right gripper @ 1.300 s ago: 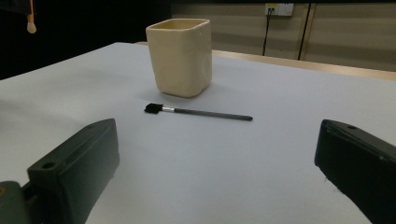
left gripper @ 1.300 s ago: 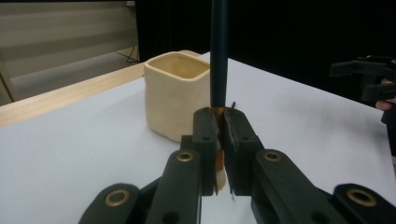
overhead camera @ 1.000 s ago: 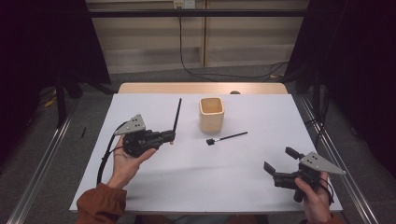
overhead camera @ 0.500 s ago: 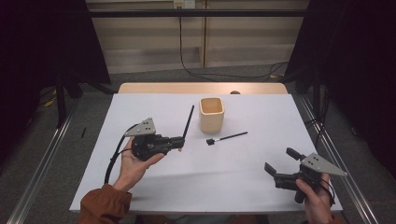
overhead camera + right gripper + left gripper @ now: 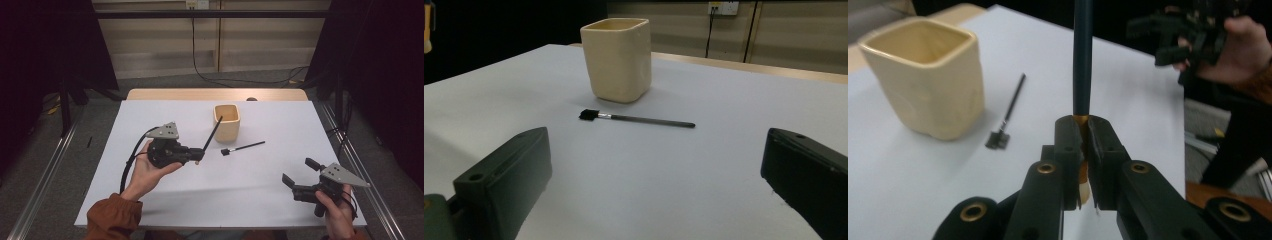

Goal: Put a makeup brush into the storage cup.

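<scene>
The left gripper (image 5: 1082,131) has its jaws closed on a dark brush handle (image 5: 1082,60), which rises straight up from the pads, with a gold band at the grip. Left of the handle stands a cream cup (image 5: 923,75) on the white desk (image 5: 1128,85). Between cup and handle lies a small black brush (image 5: 1008,112). Right of the handle, farther off, a hand (image 5: 1243,55) holds the other gripper (image 5: 1183,37).
</scene>
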The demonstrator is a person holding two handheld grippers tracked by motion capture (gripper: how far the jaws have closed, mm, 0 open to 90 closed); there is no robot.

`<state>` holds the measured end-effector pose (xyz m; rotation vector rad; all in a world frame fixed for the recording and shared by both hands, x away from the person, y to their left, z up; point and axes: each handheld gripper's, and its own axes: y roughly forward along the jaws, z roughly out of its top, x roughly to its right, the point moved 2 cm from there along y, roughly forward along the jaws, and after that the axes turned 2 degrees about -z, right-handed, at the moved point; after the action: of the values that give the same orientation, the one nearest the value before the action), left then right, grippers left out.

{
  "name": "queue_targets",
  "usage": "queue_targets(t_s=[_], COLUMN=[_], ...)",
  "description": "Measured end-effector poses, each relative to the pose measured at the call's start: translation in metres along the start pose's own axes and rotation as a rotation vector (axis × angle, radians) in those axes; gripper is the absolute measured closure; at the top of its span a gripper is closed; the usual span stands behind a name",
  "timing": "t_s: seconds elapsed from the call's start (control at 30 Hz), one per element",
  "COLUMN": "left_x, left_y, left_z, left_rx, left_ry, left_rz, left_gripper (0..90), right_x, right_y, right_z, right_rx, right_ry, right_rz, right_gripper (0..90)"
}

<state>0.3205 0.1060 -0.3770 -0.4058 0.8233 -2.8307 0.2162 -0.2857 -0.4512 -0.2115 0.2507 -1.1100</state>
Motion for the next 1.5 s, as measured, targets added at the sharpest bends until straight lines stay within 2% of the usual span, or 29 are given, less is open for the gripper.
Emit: queue_targets(t_s=[0.03, 0.07, 0.1, 0.2, 0.33, 0.37, 0.43, 0.53, 0.67, 0.77, 0.87, 0.93, 1.1, 1.13, 1.17, 1.23, 1.3, 1.33, 1.37, 1.43, 1.5], left_x=[0.0, 0.001, 0.001, 0.002, -0.001, -0.001, -0.003, -0.003, -0.001, 0.001, 0.003, 0.003, 0.001, 0.0, -0.001, -0.003, -0.004, -0.005, -0.004, -0.004, -0.004], left_y=[0.0, 0.002, 0.003, 0.006, 0.009, 0.01, 0.011, 0.013, 0.016, 0.018, 0.02, 0.022, 0.025, 0.028, 0.03, 0.032, 0.035, 0.035, 0.037, 0.041, 0.042], left_z=[0.0, 0.003, 0.004, 0.006, 0.006, 0.005, 0.005, 0.006, 0.008, 0.01, 0.011, 0.012, 0.013, 0.011, 0.011, 0.009, 0.007, 0.006, 0.005, 0.002, 0.002], left_rx=[0.0, -0.046, -0.072, -0.134, -0.212, -0.23, -0.269, -0.314, -0.371, -0.434, -0.468, -0.488, -0.522, -0.568, -0.585, -0.616, -0.628, -0.656, -0.665, -0.7, -0.711], left_ry=[0.0, 0.005, 0.005, 0.018, 0.045, 0.035, 0.045, 0.038, 0.044, 0.05, 0.056, 0.045, 0.046, 0.047, 0.043, 0.036, 0.02, 0.039, 0.026, 0.035, 0.029], left_rz=[0.0, 0.01, 0.004, 0.011, 0.043, 0.052, 0.065, 0.077, 0.044, 0.024, 0.009, -0.004, -0.014, -0.018, -0.019, -0.027, -0.028, -0.041, -0.043, -0.045, -0.053], left_gripper=[84.2, 84.2, 84.2, 84.2, 84.2, 84.2, 84.2, 84.2, 84.2, 84.2, 84.2, 84.2, 84.1, 84.1, 84.1, 84.1, 84.1, 84.1, 84.1, 84.0, 84.1], right_x=[0.0, 0.0, 0.0, 0.0, 0.0, 0.0, 0.0, 0.0, -0.001, 0.0, 0.0, -0.001, 0.0, -0.001, 0.0, 0.0, 0.0, 0.0, 0.0, 0.0, -0.001], right_y=[0.0, 0.0, 0.0, 0.0, 0.0, 0.0, 0.0, 0.0, 0.0, 0.0, 0.0, 0.0, 0.0, 0.001, 0.001, 0.0, 0.0, 0.0, 0.0, 0.001, 0.001], right_z=[0.0, 0.0, 0.0, 0.0, 0.0, 0.0, 0.0, 0.0, 0.0, 0.0, 0.0, 0.0, 0.0, 0.0, 0.0, 0.0, 0.0, 0.0, 0.0, 0.0, 0.0], right_rx=[-0.001, -0.001, 0.001, 0.0, 0.0, 0.001, 0.001, 0.0, -0.001, -0.001, 0.0, 0.0, -0.001, 0.0, -0.001, -0.001, -0.001, -0.001, -0.001, -0.001, -0.001], right_ry=[-0.003, -0.002, -0.003, -0.004, -0.004, -0.004, -0.003, -0.004, -0.006, -0.008, -0.006, -0.006, -0.008, -0.005, -0.005, -0.009, -0.008, -0.01, -0.008, -0.005, -0.006], right_rz=[0.001, 0.0, 0.0, 0.003, 0.002, 0.001, 0.002, 0.002, 0.003, 0.003, 0.002, 0.002, 0.003, 0.002, 0.002, 0.003, 0.003, 0.003, 0.002, 0.001, 0.003], right_gripper=[0.0, 0.0, 0.0, 0.0, 0.0, 0.0, 0.0, 0.0, 0.0, 0.0, 0.0, 0.0, 0.0, 0.0, 0.0, 0.0, 0.0, 0.0, 0.0, 0.0, 0.0])
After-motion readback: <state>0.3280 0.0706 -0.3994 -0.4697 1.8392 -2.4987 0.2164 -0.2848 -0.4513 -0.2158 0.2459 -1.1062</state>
